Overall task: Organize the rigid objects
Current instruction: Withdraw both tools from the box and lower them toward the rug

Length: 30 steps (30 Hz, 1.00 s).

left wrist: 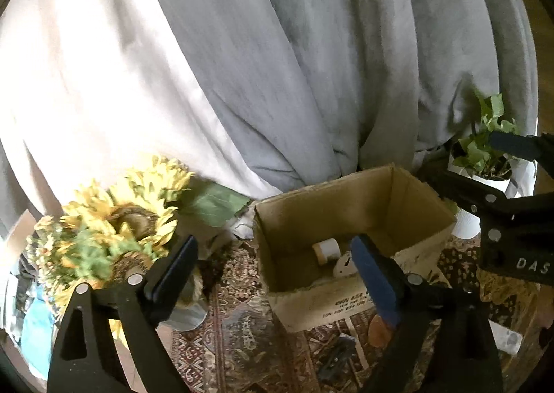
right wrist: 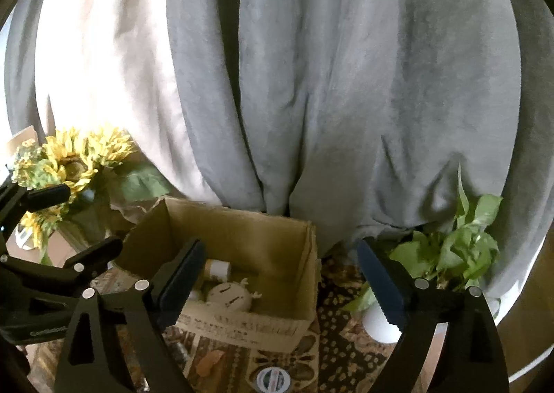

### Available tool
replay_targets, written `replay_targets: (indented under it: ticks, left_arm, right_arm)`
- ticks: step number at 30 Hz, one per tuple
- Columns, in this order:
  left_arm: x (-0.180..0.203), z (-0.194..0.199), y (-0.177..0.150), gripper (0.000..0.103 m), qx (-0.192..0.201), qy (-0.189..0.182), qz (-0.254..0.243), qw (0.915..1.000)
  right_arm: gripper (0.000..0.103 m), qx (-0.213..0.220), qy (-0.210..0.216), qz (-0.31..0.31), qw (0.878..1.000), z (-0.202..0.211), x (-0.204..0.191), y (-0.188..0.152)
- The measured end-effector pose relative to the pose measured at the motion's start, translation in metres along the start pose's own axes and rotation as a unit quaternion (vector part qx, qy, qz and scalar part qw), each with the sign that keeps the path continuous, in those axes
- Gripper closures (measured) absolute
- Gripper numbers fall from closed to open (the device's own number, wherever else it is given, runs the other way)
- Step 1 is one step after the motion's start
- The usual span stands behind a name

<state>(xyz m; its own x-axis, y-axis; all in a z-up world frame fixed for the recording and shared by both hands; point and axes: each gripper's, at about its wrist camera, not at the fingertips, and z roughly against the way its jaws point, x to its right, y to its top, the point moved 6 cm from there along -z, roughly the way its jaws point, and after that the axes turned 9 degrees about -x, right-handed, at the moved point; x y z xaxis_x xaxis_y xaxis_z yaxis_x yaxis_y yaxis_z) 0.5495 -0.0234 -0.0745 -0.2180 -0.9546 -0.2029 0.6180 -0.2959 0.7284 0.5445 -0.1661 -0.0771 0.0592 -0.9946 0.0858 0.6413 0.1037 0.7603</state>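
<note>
Lying inside the cardboard box [right wrist: 242,230] near the counter's back edge, a small bottle [right wrist: 217,269] and round toy [right wrist: 228,297] are seen just beyond the spread, empty left tool [left wrist: 273,275] and right tool [right wrist: 280,285].

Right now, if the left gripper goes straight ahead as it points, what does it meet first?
Probably the near wall of the open brown cardboard box. The open left gripper points at it; depth unclear, so it might clear the rim into the box.
</note>
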Motion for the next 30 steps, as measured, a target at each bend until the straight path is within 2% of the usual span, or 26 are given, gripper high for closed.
replay_targets:
  ticks: [5,12,18,30]
  left_arm:
    - [0.003,0.019,-0.014,0.009,0.026,0.015,-0.007,0.9995]
    - [0.01,0.032,-0.041,0.008,0.034,0.02,-0.005,0.9992]
    - [0.021,0.033,-0.067,0.008,0.028,0.032,-0.017,0.9989]
    - [0.05,0.012,-0.111,0.008,-0.011,-0.001,-0.067,0.9977]
  right_arm:
    - [0.012,0.01,0.0,-0.018,1.0,0.014,-0.001,-0.011]
    - [0.012,0.002,0.02,-0.02,1.0,0.021,-0.009,-0.035]
    - [0.012,-0.016,0.022,-0.03,0.999,0.019,-0.007,-0.063]
    - [0.012,-0.032,0.022,-0.035,0.999,0.013,-0.01,-0.111]
